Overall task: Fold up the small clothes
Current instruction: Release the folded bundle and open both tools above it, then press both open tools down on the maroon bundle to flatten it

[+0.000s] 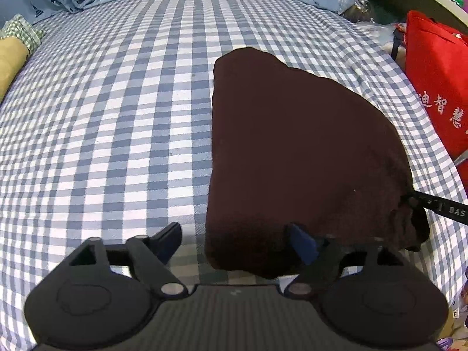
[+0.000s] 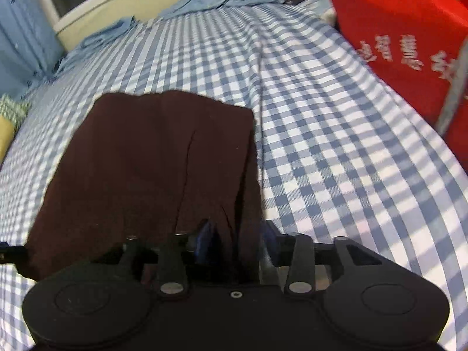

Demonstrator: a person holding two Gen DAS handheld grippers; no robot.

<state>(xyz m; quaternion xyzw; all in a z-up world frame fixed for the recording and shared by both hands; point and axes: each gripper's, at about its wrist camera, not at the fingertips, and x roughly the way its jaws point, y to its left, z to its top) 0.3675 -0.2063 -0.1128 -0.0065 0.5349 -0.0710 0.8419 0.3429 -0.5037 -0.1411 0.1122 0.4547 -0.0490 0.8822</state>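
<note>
the dark garment (image 1: 292, 161) lies flat on the checked bed (image 1: 102, 131), folded into a rough slab, toward the bed's right side near the red bag (image 1: 433, 87). my left gripper (image 1: 237, 234) is spread wide over the garment's near left corner, one finger on bare sheet and the other above the cloth, gripping nothing. my right gripper (image 2: 237, 231) is partly parted at the near right edge, with a bunched ridge of cloth standing between its fingers; the pads do not look pressed on it, so i judge it released.

the cloth looks soft, light and limp, fairly thick, likely to sag and crease if lifted from one point. it should not slip much on the sheet. i would take it at two corners of one edge, pinching through all layers, so the fold travels evenly.
</note>
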